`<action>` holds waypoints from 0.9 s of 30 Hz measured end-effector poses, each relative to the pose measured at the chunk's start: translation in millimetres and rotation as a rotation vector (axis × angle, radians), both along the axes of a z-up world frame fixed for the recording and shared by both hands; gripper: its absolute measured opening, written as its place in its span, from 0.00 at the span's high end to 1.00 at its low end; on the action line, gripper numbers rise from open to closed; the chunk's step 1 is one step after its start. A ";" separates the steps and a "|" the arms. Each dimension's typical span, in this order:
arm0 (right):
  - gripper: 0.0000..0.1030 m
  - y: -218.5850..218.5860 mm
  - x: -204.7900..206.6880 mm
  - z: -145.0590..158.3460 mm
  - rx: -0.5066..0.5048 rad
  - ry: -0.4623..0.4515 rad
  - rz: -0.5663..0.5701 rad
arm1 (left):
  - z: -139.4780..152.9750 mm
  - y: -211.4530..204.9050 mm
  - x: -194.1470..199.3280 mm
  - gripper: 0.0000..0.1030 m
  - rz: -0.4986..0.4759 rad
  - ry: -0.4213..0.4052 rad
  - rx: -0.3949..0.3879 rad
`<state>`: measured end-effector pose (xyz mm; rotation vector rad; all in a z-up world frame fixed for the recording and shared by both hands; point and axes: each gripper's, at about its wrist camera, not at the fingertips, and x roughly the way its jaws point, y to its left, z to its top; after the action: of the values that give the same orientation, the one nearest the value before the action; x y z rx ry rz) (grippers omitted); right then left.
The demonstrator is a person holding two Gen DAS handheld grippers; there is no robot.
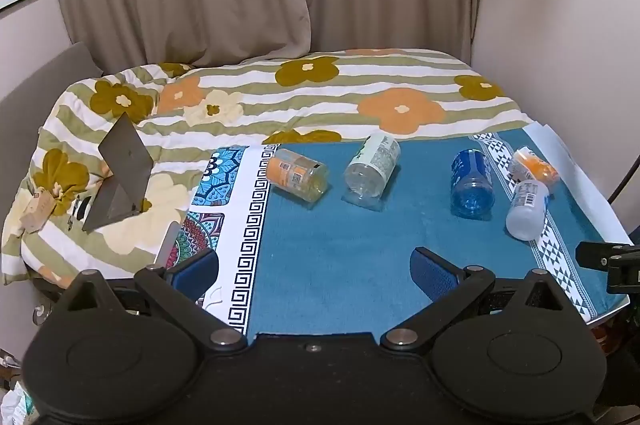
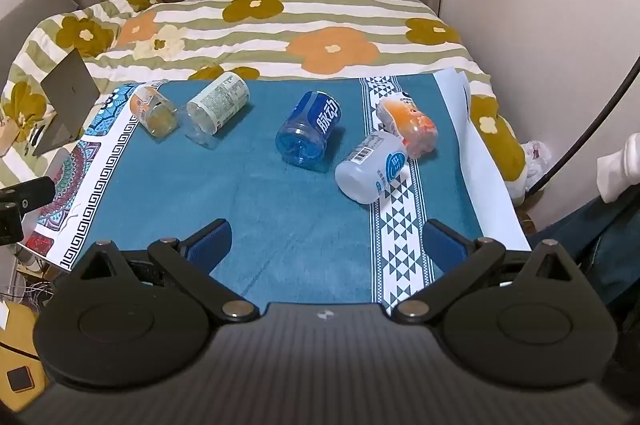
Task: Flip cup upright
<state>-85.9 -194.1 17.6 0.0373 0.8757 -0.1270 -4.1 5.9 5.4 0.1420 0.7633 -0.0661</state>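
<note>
Blue cup (image 2: 309,131) flanked by four toppled cups; left claw (image 1: 315,271), right claw (image 2: 327,243) spread apart.

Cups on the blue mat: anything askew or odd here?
All five lie on their sides: orange-label cup, white-label cup, blue cup, pale cup and orange cup. The last two touch. No spill shows.

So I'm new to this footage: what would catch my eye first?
Five cut-off plastic bottle cups lie tipped on the teal cloth; the vivid blue cup sits mid-table. An orange-labelled cup and a white barcoded cup lie close together at right. The left gripper and right gripper are open, holding nothing.
</note>
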 end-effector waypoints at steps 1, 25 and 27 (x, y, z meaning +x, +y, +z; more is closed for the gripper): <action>0.00 1.4 0.0 0.2 -0.006 0.000 -0.001 | 0.3 0.2 0.2 0.00 -0.001 -0.002 0.003; 0.00 11.3 -3.4 8.2 -0.011 -0.009 0.005 | 4.1 -1.2 -4.8 0.00 -0.026 -0.027 -0.003; 0.00 12.7 -3.4 8.3 -0.010 -0.010 0.005 | 4.0 -1.4 -5.2 0.00 -0.028 -0.029 0.000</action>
<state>-89.4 -181.4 25.9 0.0265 0.8656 -0.1263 -9.3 4.5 9.5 0.1528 0.7328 -0.0904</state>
